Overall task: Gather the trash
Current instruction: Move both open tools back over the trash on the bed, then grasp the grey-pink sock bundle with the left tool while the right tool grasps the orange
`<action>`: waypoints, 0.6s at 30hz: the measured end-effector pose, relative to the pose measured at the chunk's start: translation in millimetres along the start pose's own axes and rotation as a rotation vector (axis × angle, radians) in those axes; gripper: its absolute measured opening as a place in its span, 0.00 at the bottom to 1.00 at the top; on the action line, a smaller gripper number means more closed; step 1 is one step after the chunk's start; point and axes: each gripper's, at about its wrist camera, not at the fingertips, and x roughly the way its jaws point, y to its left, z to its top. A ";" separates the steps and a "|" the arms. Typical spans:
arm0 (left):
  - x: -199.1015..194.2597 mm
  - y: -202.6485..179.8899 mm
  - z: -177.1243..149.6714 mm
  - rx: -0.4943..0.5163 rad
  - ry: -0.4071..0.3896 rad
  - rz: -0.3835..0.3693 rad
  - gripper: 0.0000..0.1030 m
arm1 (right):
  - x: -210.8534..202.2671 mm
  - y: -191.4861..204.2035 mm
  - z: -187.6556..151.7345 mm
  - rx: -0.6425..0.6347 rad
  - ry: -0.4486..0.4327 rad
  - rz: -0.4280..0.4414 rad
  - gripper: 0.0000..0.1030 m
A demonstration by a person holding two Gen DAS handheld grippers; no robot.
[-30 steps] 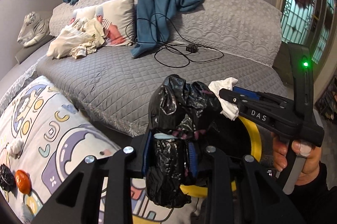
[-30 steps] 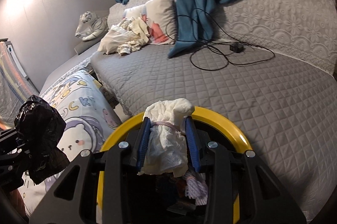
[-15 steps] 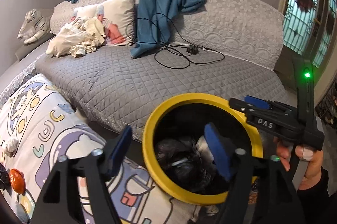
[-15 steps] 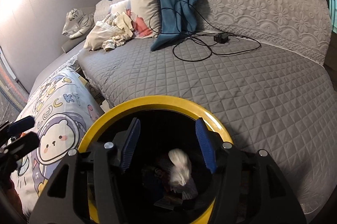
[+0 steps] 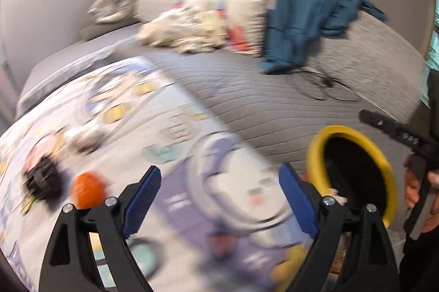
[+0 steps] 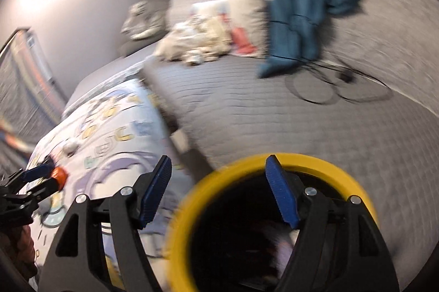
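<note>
Both tools gaped wide and empty: the left tool [image 5: 216, 196] over the cartoon mat [image 5: 115, 111], the right tool [image 6: 219, 190] above the yellow-rimmed bin [image 6: 301, 163]. Only the left view clearly showed an orange scrap [image 5: 87, 193] and a black scrap [image 5: 41, 179] lying on the mat's near left. Only the right view looked down into the bin, its contents blurred.

Both views motion-blurred: print on the cartoon blanket [image 5: 175, 127] smeared and unreadable, and the orange lump [image 5: 87, 190], black clump [image 5: 41, 179] and small white scrap [image 5: 82, 139] lying on it at near left too soft to identify. Yellow-rimmed bin [image 6: 301, 163] interior dark, contents only a pale blur at its near right, bottom cut by the frame edge. Right hand-held gripper [image 5: 397, 135] cut off at the far right edge, jaw state hidden.
</note>
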 end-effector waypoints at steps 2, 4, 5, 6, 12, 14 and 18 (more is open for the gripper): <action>-10.9 32.9 -8.6 -0.044 -0.005 0.056 0.82 | 13.7 36.2 5.6 -0.063 0.014 0.051 0.65; -21.4 61.9 -17.3 -0.085 -0.010 0.096 0.82 | 26.6 71.4 9.5 -0.119 0.035 0.102 0.66; -28.0 78.2 -23.7 -0.111 -0.011 0.119 0.82 | 33.7 91.5 10.3 -0.151 0.049 0.135 0.66; -32.0 91.0 -28.8 -0.130 -0.010 0.132 0.82 | 40.6 109.7 10.1 -0.180 0.064 0.164 0.66; -50.3 150.2 -66.0 -0.225 0.028 0.185 0.82 | 75.4 208.0 -1.1 -0.334 0.165 0.297 0.65; -50.3 162.6 -74.4 -0.243 0.038 0.183 0.82 | 85.8 232.7 -5.1 -0.372 0.200 0.327 0.65; -45.7 177.4 -88.0 -0.291 0.060 0.144 0.82 | 103.7 272.8 -11.3 -0.428 0.270 0.386 0.65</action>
